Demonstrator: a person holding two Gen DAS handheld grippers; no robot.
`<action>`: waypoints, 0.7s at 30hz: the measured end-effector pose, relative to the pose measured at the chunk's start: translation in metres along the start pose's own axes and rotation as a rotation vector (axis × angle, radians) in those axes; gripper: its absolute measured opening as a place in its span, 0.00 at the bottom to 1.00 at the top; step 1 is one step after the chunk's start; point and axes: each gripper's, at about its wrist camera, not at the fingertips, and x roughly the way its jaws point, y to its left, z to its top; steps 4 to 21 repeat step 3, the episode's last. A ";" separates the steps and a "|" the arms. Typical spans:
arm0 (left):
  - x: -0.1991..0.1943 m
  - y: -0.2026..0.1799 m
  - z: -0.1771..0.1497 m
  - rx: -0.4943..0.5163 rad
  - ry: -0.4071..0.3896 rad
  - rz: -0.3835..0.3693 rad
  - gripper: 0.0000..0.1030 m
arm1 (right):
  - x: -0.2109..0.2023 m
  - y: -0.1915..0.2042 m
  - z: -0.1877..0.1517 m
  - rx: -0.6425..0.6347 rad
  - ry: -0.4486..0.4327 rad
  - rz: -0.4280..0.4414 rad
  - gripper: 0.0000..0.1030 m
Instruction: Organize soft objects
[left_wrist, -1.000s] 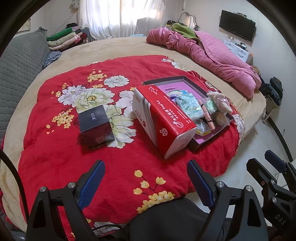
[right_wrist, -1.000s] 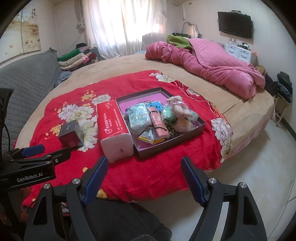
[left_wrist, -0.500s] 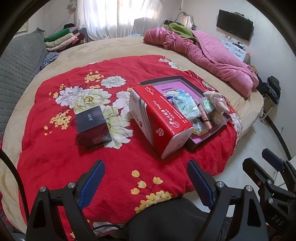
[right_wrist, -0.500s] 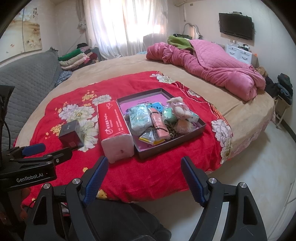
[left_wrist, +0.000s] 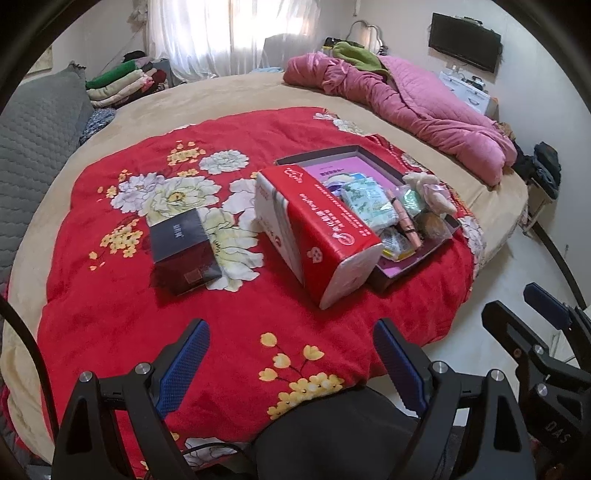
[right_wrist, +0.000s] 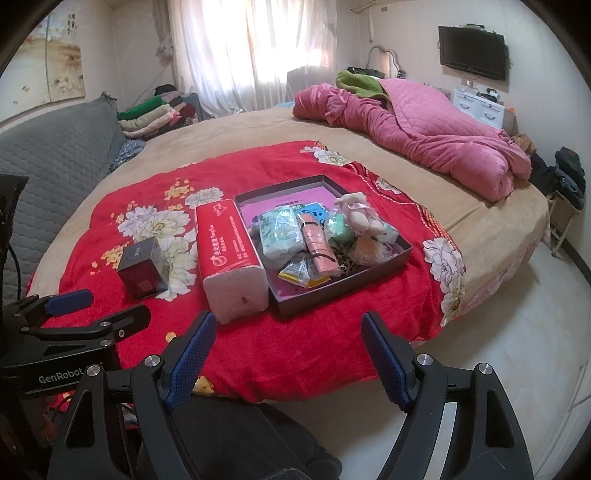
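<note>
On the plush red blanket printed with white and yellow flowers (right_wrist: 332, 343), spread over a round bed with a tan fleecy cover (right_wrist: 258, 129), three things lie in a row near the blanket's front edge. Leftmost is a small glossy dark cube-shaped box (right_wrist: 142, 267) (left_wrist: 183, 251), standing apart on a white flower. Next comes a long soft-sided red tissue pack (right_wrist: 231, 254) (left_wrist: 317, 236), its white folded paper showing at the near end; its long side touches the left wall of a shallow dark cardboard tray with a pink floor (right_wrist: 404, 254) (left_wrist: 384, 275). Inside the tray, heaped together, are a crinkly green-patterned wipes packet (right_wrist: 280, 234), a slim pink tube (right_wrist: 317, 243), a green soft bundle (right_wrist: 338, 227) and a cream plush toy (right_wrist: 356, 214) toward the right wall. A quilted pink duvet (right_wrist: 424, 136) is bunched at the bed's far right edge. The left gripper (left_wrist: 291, 363) and right gripper (right_wrist: 288, 356) hover off the front edge, blue ribbed pads spread wide, nothing between them.
</note>
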 end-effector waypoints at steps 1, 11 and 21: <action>0.000 0.000 0.000 0.001 -0.001 0.004 0.87 | -0.001 0.000 0.000 0.000 0.002 0.000 0.79; 0.000 0.001 0.000 0.002 0.001 0.009 0.87 | 0.000 -0.001 -0.001 -0.001 0.007 0.000 0.79; 0.000 0.001 0.000 0.002 0.001 0.009 0.87 | 0.000 -0.001 -0.001 -0.001 0.007 0.000 0.79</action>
